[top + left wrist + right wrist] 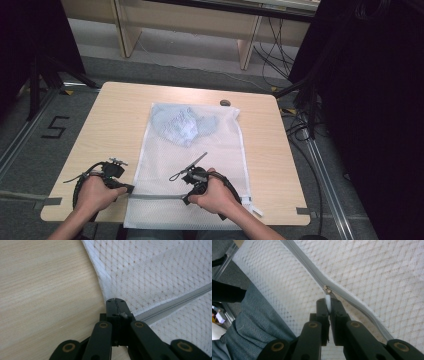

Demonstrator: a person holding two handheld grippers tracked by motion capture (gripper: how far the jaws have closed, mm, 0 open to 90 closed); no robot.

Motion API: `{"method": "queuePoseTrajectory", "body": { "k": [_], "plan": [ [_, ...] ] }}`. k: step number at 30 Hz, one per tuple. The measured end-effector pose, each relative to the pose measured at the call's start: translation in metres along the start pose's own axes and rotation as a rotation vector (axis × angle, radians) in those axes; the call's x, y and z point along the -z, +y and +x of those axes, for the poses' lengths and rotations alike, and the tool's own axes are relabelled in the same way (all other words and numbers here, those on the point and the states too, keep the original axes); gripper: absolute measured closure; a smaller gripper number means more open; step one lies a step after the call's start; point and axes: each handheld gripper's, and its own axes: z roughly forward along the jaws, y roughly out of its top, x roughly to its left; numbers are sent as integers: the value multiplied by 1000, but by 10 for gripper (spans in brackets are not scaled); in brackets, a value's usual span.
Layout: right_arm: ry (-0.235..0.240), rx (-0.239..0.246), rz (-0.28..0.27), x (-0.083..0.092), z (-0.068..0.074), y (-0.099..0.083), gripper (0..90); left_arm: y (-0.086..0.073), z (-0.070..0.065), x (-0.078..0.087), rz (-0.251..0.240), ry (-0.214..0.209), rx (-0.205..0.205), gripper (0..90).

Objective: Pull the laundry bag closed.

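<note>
White mesh bag (210, 165) lies flat mid-table (110, 120), blue garment (182, 125) inside at far end. Your left gripper (115, 301) is clamped on the bag's near-left corner; right gripper (328, 302) pinches the white zipper pull (328, 303).

We are looking down from high on the worktop (115, 115); both gripper cameras are sitting close, sharing the bag's (220, 145) zip (175, 303).
</note>
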Motion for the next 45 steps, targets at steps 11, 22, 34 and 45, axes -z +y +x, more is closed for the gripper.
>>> {"method": "queuePoseTrajectory", "body": {
  "k": [11,22,34,45],
  "plan": [
    [0,9,-15,0,-3,-5,870,0,0,0,0,0,-1,899],
    [-7,18,-15,4,-5,-5,870,0,1,0,3,-4,-1,899],
    [-8,-5,-12,8,-8,-9,870,0,1,0,0,-7,1,899],
    [-7,-30,-6,10,-10,-11,871,0,1,0,1,-6,0,899]
  ]
}}
